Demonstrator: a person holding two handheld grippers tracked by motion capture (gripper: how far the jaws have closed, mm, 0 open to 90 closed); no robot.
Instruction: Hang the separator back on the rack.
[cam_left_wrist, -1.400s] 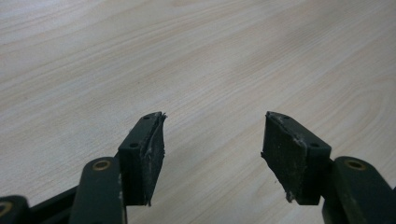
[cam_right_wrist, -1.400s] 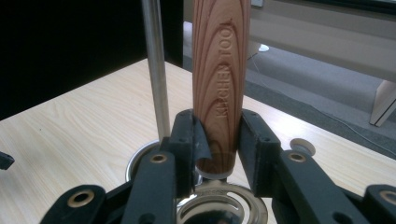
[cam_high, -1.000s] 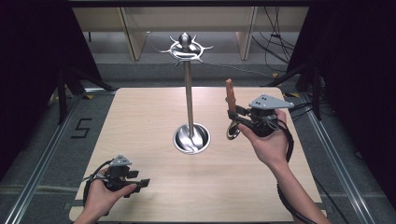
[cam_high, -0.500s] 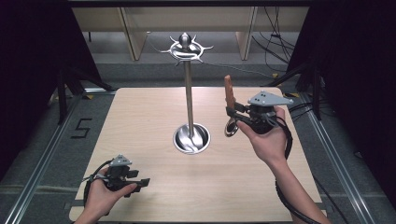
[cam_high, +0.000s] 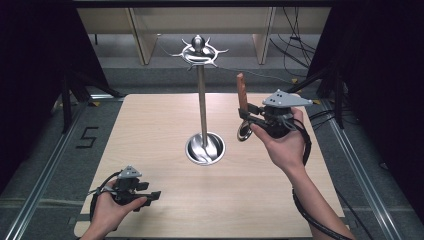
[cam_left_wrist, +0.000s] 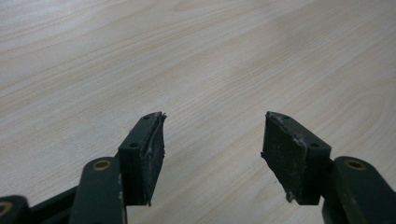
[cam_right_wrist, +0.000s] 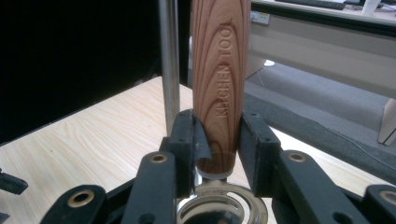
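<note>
A kitchen tool with a wooden handle (cam_high: 242, 94) stands upright, its metal ring end (cam_high: 244, 132) hanging below. My right gripper (cam_high: 248, 116) is shut on the handle's lower end, held above the table right of the metal stand (cam_high: 202, 107). The stand has a crown of hooks (cam_high: 199, 51) on top and a bowl-shaped base (cam_high: 205, 148). In the right gripper view the handle (cam_right_wrist: 222, 70) sits between the pads (cam_right_wrist: 251, 140) of my gripper (cam_right_wrist: 219, 149), with the pole (cam_right_wrist: 168, 65) just behind on the left. My left gripper (cam_high: 152, 195) rests open at the near left; it (cam_left_wrist: 212, 154) holds nothing.
The wooden table (cam_high: 150, 125) has metal rails (cam_high: 45, 170) along both sides. Cables (cam_high: 295, 55) lie on the floor at the back right. Shelf legs (cam_high: 142, 40) stand behind the table. A "5" mark (cam_high: 85, 137) is on the floor at the left.
My right gripper has carried the tool slightly up and toward the stand. The left gripper has not moved.
</note>
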